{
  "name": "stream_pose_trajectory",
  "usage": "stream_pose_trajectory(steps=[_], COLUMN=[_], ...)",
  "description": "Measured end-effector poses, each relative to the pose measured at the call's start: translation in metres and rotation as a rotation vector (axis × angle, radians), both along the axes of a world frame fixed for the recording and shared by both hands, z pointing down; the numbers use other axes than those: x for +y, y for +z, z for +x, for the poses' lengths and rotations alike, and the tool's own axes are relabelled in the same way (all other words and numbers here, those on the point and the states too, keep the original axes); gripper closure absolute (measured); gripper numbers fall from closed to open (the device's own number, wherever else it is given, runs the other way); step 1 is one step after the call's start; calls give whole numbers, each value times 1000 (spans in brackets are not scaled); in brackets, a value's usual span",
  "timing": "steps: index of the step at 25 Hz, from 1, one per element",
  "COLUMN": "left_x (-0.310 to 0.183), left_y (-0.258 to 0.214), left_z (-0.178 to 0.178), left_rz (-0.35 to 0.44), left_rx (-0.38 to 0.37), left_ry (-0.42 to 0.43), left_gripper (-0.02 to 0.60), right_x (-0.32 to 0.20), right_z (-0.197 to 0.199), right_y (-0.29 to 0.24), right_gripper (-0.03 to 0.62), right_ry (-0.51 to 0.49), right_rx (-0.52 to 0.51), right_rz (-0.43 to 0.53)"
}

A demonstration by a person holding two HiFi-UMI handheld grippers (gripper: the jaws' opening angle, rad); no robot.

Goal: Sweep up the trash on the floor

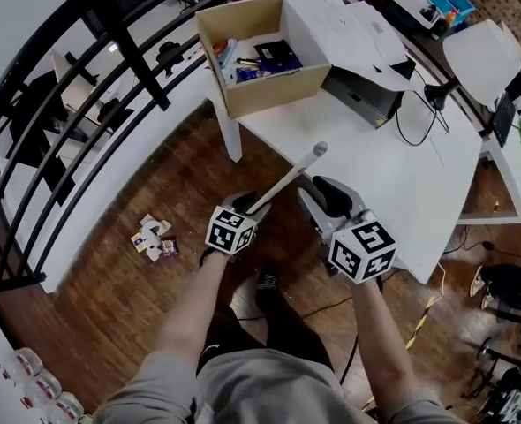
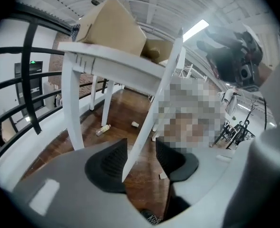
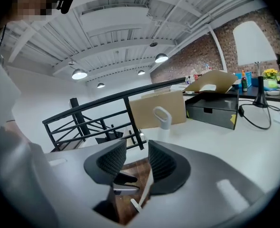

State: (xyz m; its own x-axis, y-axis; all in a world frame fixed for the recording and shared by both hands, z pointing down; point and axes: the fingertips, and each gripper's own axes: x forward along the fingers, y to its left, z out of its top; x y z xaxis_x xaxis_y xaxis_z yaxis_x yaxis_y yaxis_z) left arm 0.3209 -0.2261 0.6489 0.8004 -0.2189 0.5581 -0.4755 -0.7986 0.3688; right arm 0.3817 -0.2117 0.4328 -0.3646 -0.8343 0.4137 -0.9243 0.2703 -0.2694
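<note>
Both forearms extend forward and slightly downward from the torso, roughly parallel, over the wooden floor [image 1: 101,307].

Left gripper [image 1: 245,201]: its marker cube faces up. The jaws stand wide apart. The white broom handle [image 1: 287,182] passes between them, close against one pad [image 2: 110,161] and clear of the other. Neither pad presses on it. Whether it touches the near pad cannot be determined. The handle rises at a slant from this gripper. Its looped end lies over the edge of the white table [image 1: 393,179].

Right gripper [image 1: 319,186]: it is positioned just beside the handle, above the table edge. The jaws are spread, with nothing between the pads. In the right gripper view, the handle's looped end appears beyond the jaw tips.

Trash [image 1: 154,237]: a small cluster of paper scraps lies on the floor. It is near the base of the black railing [image 1: 110,78] and well apart from both grippers.

A cardboard box [image 1: 269,87] rests on the far corner of the table.
</note>
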Motion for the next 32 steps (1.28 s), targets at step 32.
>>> stream_pose_trajectory(steps=[32], left_x=[50], left_y=[-356], left_z=[-484], left_rz=[428], left_rx=[238], left_ry=[-520], left_gripper=[577], right_x=[9], right_z=[-491], right_y=[-192], right_gripper=[594], right_ry=[-534], right_rx=[-10], right_rz=[379])
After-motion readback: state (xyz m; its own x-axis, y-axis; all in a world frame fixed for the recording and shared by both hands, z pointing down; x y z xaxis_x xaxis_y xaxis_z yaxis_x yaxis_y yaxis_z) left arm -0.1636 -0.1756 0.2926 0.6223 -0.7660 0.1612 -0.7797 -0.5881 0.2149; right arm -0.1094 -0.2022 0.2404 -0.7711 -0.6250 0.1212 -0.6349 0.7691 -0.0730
